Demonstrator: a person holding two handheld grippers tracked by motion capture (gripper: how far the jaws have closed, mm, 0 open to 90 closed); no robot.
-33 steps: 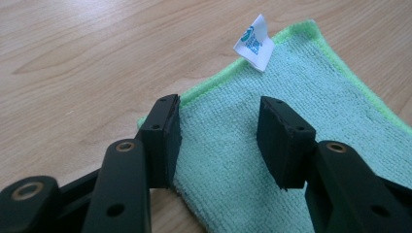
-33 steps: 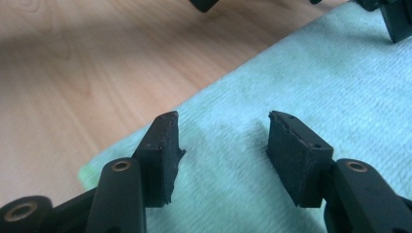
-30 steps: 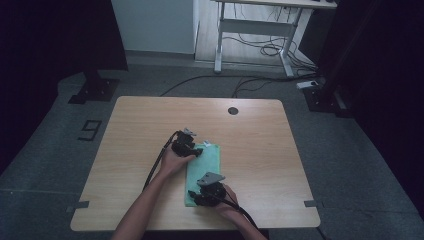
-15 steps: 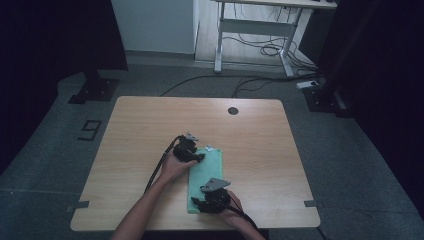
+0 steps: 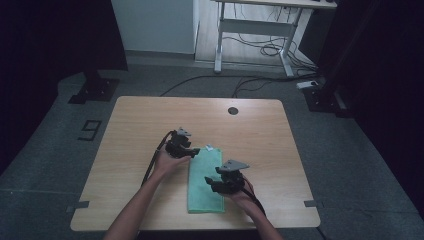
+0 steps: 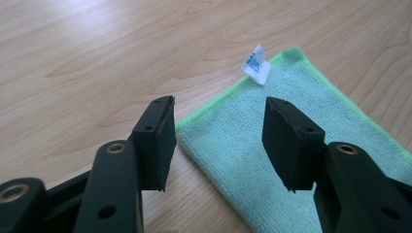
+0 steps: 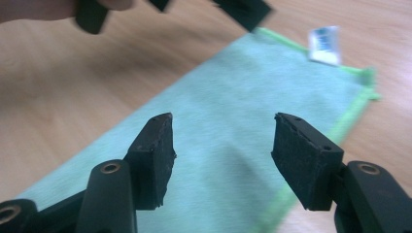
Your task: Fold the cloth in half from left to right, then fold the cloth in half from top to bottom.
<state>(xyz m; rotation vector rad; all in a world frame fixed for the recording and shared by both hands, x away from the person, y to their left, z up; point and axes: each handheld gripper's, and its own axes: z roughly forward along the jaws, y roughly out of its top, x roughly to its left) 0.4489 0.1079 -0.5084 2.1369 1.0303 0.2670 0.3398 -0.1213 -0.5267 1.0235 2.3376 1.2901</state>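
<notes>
We took the step in hand to be folding the green cloth (image 5: 205, 182), already a long narrow strip lying flat on the surface (image 5: 140, 120). Left tongs (image 6: 218, 138) stood apart and empty, poised over the cloth's far corner, its green edge running between the jaws. The white label (image 6: 257, 64) stuck up just beyond them. Right tongs (image 7: 221, 155) were likewise apart, holding nothing, above the cloth's middle, with the hemmed edge off to their right side. Next move, we judged: lower each pair onto an edge and pinch only the cloth, not the wood beneath. Little stood in the way; a dark round hole (image 5: 233, 110) sat well beyond both tongs. The trailing cables (image 5: 150, 165) might drag.
</notes>
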